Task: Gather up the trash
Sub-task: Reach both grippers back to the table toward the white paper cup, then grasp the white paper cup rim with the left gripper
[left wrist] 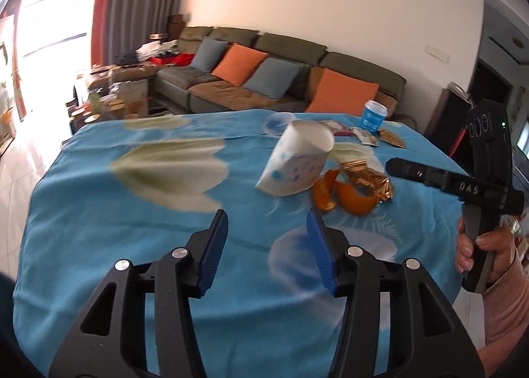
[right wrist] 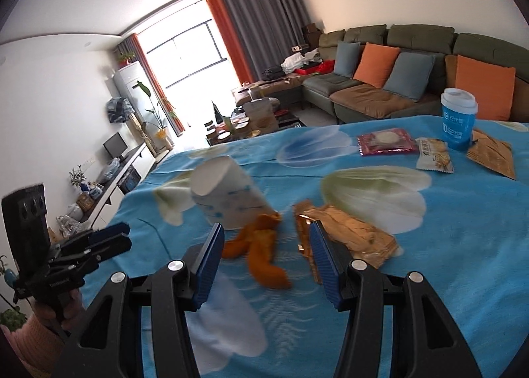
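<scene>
A white paper cup (left wrist: 297, 160) with blue dots lies tilted on the blue flowered tablecloth (left wrist: 132, 245); it also shows in the right wrist view (right wrist: 228, 196). Beside it lie orange peel (left wrist: 344, 196) (right wrist: 261, 255) and a gold wrapper (left wrist: 367, 176) (right wrist: 350, 232). My left gripper (left wrist: 267, 222) is open and empty, a short way before the cup. My right gripper (right wrist: 264, 236) is open and empty, its fingers either side of the peel and just above it. The right gripper also shows from the side in the left wrist view (left wrist: 396, 163).
At the table's far side stand a blue lidded cup (right wrist: 458, 120), a pink snack packet (right wrist: 386, 141), a white biscuit packet (right wrist: 433, 153) and an orange packet (right wrist: 492, 153). A green sofa (right wrist: 396, 80) with cushions lies beyond. The table edge runs along the left.
</scene>
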Available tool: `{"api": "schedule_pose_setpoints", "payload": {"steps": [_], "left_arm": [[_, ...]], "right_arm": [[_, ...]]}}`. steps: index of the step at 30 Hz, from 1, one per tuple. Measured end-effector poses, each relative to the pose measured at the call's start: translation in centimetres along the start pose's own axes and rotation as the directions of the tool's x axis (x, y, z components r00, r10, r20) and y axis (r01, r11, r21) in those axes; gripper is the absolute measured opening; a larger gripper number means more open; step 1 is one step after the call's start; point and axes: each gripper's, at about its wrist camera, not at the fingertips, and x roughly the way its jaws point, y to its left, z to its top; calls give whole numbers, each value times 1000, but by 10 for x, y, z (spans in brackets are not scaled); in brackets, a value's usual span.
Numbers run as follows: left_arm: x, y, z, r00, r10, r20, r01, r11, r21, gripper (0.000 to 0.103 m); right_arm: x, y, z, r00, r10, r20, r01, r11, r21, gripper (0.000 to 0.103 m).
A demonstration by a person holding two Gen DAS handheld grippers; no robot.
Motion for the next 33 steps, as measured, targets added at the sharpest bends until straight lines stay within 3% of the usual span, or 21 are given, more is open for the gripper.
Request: {"api": "schedule_pose_setpoints", "payload": {"steps": [12,19,21,24,33], "left_arm": [[84,-22,47,996,-46,-75,57,988,143,52],[116,-18,60,985,-121,-122,141,974,176,52],[120,-18,60,984,-128,-128,150,971,184,49],[122,-19,59,981,-136,-139,160,970,182,31],[115,-26,54,983,-129,-128,151,972,182,29]], "right_arm": [[11,-12,5,1000,-17,-23,17,1000,2,51],[17,-16,8,999,-22,-42,22,1000,-1,51],[17,-14,8,998,-28,-50,28,1000,-6,51],[19,-16,7,998,-37,-58,37,999,-10,51],[26,-14,8,994,-68,-83,64,997,-44,51]]}}
